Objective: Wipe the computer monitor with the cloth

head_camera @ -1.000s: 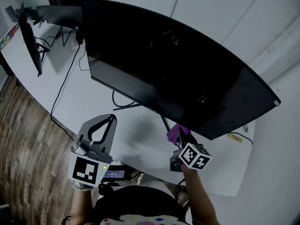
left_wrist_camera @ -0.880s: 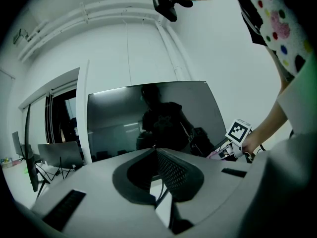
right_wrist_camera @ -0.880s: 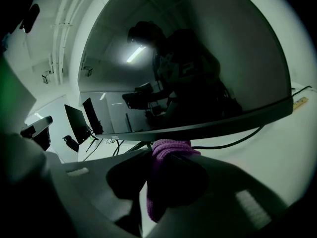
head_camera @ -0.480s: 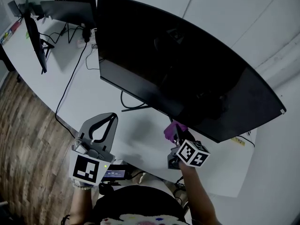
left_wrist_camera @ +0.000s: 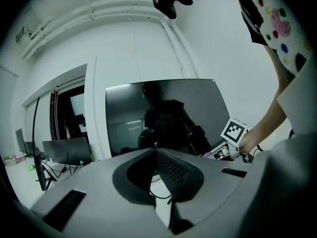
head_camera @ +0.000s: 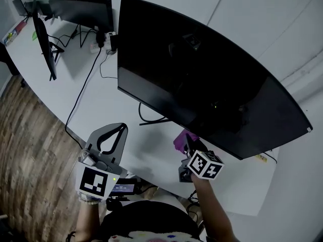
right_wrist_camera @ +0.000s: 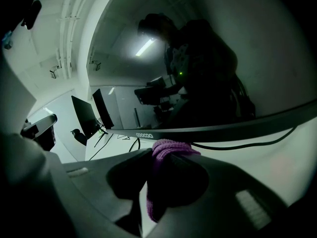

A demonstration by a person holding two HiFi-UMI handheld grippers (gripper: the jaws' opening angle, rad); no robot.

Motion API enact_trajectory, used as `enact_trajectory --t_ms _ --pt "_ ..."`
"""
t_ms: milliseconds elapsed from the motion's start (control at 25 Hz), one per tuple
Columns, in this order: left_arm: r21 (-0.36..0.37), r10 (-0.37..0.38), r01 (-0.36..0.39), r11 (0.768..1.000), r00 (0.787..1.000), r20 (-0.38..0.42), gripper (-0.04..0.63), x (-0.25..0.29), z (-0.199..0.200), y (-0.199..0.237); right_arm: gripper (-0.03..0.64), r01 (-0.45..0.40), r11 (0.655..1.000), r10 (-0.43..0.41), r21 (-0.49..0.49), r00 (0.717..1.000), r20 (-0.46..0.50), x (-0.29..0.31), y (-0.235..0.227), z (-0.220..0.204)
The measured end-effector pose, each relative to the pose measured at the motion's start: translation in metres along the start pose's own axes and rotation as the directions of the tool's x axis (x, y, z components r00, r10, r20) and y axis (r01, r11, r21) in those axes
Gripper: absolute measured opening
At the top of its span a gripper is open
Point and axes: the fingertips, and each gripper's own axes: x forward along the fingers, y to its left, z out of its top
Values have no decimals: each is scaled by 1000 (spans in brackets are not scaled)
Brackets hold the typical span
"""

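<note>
A large curved black monitor stands on the white desk, its screen dark. My right gripper is shut on a purple cloth, held just under the monitor's lower edge near the stand. In the right gripper view the purple cloth bunches between the jaws, close below the monitor's bottom bezel. My left gripper is shut with nothing in it, low over the desk's front edge, left of the stand. The left gripper view faces the monitor from a distance.
A second, smaller monitor and a dark flat panel stand at the far left of the desk. Black cables trail across the desk. The stand's legs spread under the big monitor. Wooden floor lies left of the desk.
The view has shifted, so the monitor sits further right in the frame. My right gripper with the cloth has crept slightly left, staying under the monitor's lower edge. The left gripper has barely moved.
</note>
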Motion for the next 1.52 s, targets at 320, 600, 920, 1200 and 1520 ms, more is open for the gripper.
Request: enact_trajectory --t_ms 320,600,920,1200,1520 --pt "-12 -5 5 1000 1000 -6 6 -3 -9 22 80 -44 999 43 -23 999 -32 25 36 -3" --pt "-22 -10 10 1000 1000 -5 6 -3 -17 37 80 -73 997 71 -30 996 -51 41 61 -6" --pt "-32 0 0 999 1000 -8 5 -6 -26 55 80 -114 993 111 -39 991 -72 62 89 -8" --pt "-43 18 -18 999 1000 -12 5 -9 -33 70 80 -122 992 119 -26 989 -90 76 105 -9" --pt "-45 25 -25 999 999 -21 5 -9 -40 81 79 -168 985 163 -29 980 -113 94 128 -13"
